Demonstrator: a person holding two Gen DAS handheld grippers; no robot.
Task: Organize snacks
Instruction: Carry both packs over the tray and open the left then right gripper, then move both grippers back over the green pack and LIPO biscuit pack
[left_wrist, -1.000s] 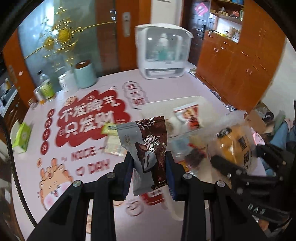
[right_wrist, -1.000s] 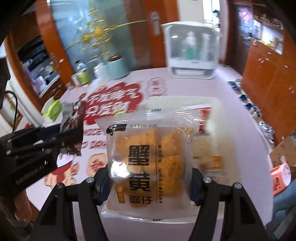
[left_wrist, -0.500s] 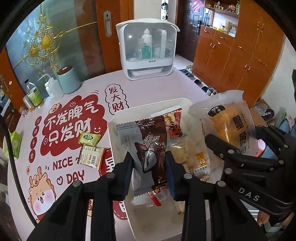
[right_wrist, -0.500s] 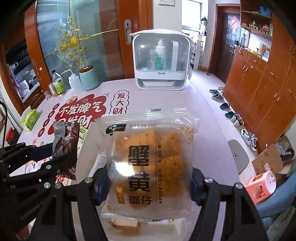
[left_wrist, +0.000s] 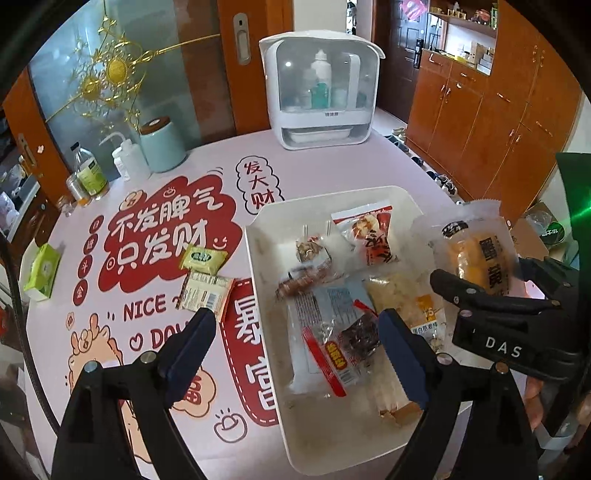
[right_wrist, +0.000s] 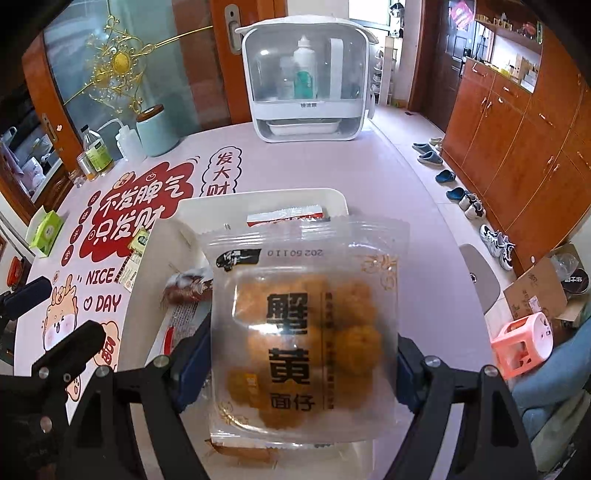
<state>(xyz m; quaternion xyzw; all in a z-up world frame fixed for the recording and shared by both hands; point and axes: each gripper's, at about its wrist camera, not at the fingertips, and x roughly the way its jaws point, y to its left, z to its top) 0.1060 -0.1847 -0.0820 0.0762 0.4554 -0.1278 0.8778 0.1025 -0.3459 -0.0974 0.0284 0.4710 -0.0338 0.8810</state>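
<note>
A round table (left_wrist: 332, 166) under a pink cloth printed with red cartoon lettering is filling the middle of this room, with orange-brown wooden cupboards (left_wrist: 498, 129) running along the wall to the right.

The left tongs (left_wrist: 295, 319) are hanging over the near part of a white rectangular plastic tray (left_wrist: 260, 295). Their jaws have just been opening and are standing wide apart, with nothing between the blue pads. Right below them, a grey-and-brown foil snack packet (left_wrist: 360, 338) is lying flat in the tray, partly on top of a clear packet with a red strip (left_wrist: 325, 356).

The right tongs (right_wrist: 301, 338) are hovering over the tray's right side. Their jaws have just been opening too, yet a clear packet of orange-yellow fried bites with big black characters (right_wrist: 306, 295) is standing upright between them, its two edges touching both pads, so they are gripping it.

Further along the tray, a pale yellow packet with an orange label (left_wrist: 406, 299) is lying beside the grey-and-brown one, and a red-and-white packet (left_wrist: 369, 232) is resting near the far wall.

Out on the cloth, just left of the tray, a small yellow-green packet (left_wrist: 202, 257) and a cream packet (left_wrist: 205, 293) are lying close together. A green tissue box (left_wrist: 42, 271) is sitting at the left edge. At the back, a mint-green canister with a brown lid (left_wrist: 162, 146) and a white countertop cabinet with a clear front (left_wrist: 321, 92) are standing well apart.
</note>
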